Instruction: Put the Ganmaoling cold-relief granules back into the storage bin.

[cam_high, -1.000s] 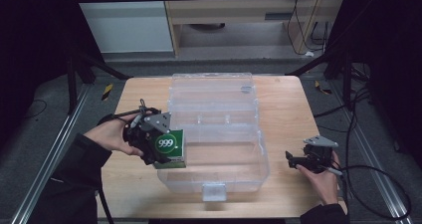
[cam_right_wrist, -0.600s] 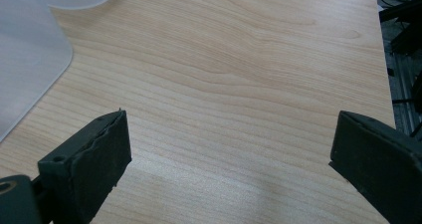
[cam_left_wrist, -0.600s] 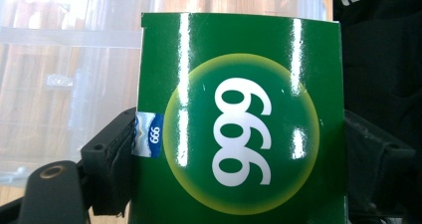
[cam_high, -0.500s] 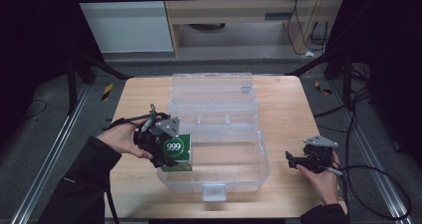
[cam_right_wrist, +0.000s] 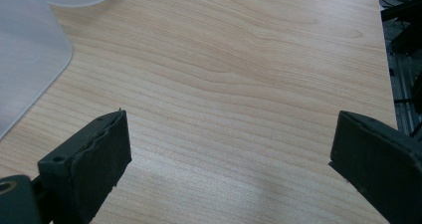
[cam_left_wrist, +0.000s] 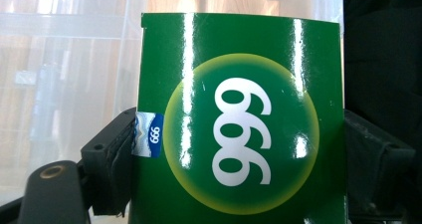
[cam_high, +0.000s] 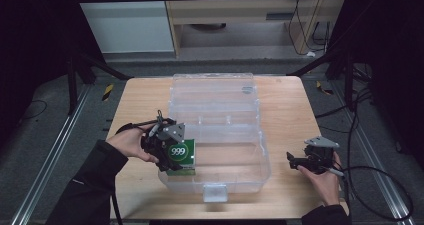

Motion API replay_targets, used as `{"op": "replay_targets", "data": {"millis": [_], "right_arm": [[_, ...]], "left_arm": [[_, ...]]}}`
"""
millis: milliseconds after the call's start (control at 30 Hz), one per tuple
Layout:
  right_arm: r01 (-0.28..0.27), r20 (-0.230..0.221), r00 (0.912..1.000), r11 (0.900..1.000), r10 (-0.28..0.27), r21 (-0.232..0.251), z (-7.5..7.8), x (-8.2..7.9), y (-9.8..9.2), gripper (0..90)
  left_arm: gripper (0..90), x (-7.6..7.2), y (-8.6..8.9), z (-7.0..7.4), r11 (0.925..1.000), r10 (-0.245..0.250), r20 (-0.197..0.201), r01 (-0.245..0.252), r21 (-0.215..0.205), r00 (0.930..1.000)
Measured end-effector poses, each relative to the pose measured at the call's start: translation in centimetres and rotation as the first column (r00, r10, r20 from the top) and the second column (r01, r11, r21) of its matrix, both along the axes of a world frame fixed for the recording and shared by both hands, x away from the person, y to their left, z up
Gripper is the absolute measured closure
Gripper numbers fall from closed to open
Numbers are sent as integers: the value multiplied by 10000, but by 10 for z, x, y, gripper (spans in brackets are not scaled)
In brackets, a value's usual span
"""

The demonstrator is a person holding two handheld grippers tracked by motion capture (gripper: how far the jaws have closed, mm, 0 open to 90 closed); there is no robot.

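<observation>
Resting surface: a pale wooden table carries everything; its left and right edges meet metal rails on the floor.
Clear case: a transparent plastic organiser case lies open at the table's middle, lid back toward the far edge, tray toward the near edge with a latch tab at front centre.
Left gripper: the left gripper hangs at the tray's near-left corner with its jaws clamped on a green box, one pad on each narrow side, as the left gripper view shows.
Right gripper: the right gripper sits near the table's right edge, well apart from the case; its jaws stand spread with nothing between them and bare wood under them in the right gripper view.
Green box: the green box, glossy card printed with a white 999 in a yellow-rimmed circle, is held upright just over the tray's left wall, partly inside the tray as far as the high view lets me judge.
Sticker: a small blue-and-white seal wraps the box's left edge beside one pad.
Handling: likely light, thin carton; stiff along the edges, dentable on the broad faces, and slick from the gloss.
Where to hold: across the narrow sides near mid-height, as now, with modest squeeze.
</observation>
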State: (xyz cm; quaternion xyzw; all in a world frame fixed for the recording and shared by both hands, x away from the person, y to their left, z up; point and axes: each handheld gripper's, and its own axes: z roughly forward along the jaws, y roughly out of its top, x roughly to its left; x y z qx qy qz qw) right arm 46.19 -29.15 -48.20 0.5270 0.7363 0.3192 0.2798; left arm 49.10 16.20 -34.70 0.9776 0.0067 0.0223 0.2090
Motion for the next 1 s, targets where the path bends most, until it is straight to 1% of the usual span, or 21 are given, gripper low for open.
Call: {"op": "replay_targets", "data": {"millis": [267, 367, 400, 500, 533, 733, 833, 967, 1000], "right_arm": [[10, -15, 10000, 10000, -10, 33, 0, 0, 0, 28], [5, -13, 10000, 10000, -5, 28, 0, 0, 0, 28], [8, -21, 10000, 10000, -8, 31, 0, 0, 0, 28], [-17, -32, 10000, 10000, 17, -16, 0, 0, 0, 28], [11, -59, 10000, 10000, -11, 1, 0, 0, 1, 28], [8, -72, 10000, 10000, -8, 3, 0, 0, 1, 27], [-1, -81, 10000, 10000, 1, -5, 0, 0, 1, 26], [-17, -83, 10000, 10000, 16, -16, -1, 0, 1, 26], [-15, -97, 10000, 10000, 15, -5, -1, 0, 1, 26]], "left_arm": [[148, 1, -2, -11, 10000, 71, -94, -71, -41, 9999], [148, 2, -2, -15, 10000, 89, -109, -89, 21, 9999], [148, 2, -2, -18, 9999, 94, -97, -93, 110, 9999], [148, 3, -1, -21, 9999, 91, -105, -90, 118, 9999], [148, 3, -1, -23, 9998, 152, -200, -150, 110, 9997], [146, 4, 0, -33, 9996, 164, -293, -157, 246, 9994], [146, 4, 0, -35, 9995, 135, -255, -127, 304, 9996], [144, 4, 0, -39, 9994, 134, -327, -123, 319, 9994], [144, 4, 0, -40, 9995, 74, -273, -65, 318, 9996]]}}
